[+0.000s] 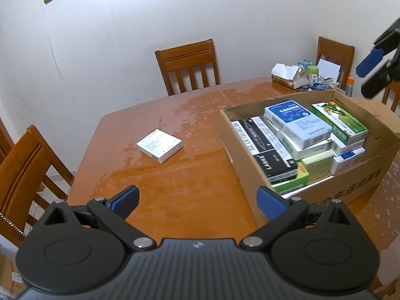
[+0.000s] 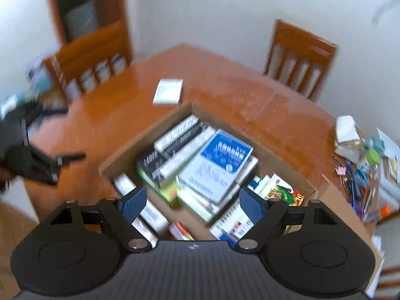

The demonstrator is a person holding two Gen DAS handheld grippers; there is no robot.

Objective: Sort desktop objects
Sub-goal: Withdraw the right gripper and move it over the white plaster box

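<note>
Flat white cardboard packet (image 1: 160, 145) alone on wooden tabletop (image 1: 175, 187), left of brown cardboard box (image 1: 325, 190). Probably light, stiff; grip across short edges. Left tool (image 1: 198, 203), right tool (image 2: 192, 206) wide open, empty.

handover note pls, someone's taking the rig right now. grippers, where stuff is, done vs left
Left gripper: open, empty, over bare table, pointed toward the white box.
Right gripper: open, nothing between the pads, above the cardboard box.
Done: the cardboard box holds a pile of packets, blue-and-white box on top.
Left: the white box lies alone on the table, outside the cardboard box. Clutter at the far corner is unsorted; unclear if in scope.
</note>
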